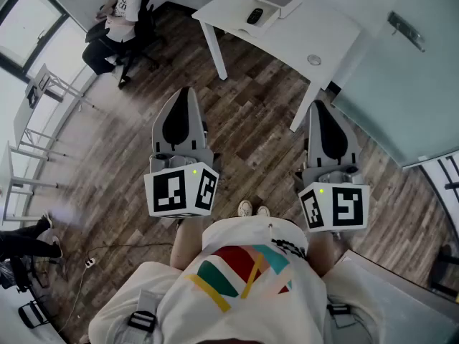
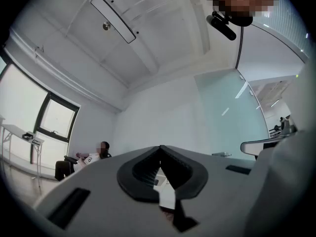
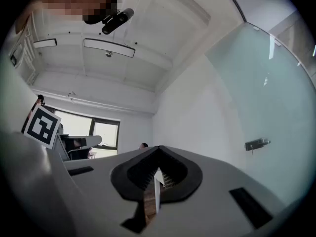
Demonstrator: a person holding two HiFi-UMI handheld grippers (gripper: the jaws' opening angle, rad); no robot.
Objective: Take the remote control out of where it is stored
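Left claw (image 1: pixel 185 93) & right claw (image 1: pixel 320 107) are held clenched & empty, near level, bc the remote (image 1: pixel 254 16) at the bench (image 1: pixel 315 31) isn't reached yet.

No words, numbers or brand names legible anywhere. Only black-and-white square code patterns, no letters in them: on the cube (image 1: pixel 181 190) at the rear of the left tool (image 1: pixel 184 99), and on the cube (image 1: pixel 335 206) at the rear of the right tool (image 1: pixel 324 110). Small dark print on the white shirt (image 1: pixel 290 248) just behind both tools, too small to read.
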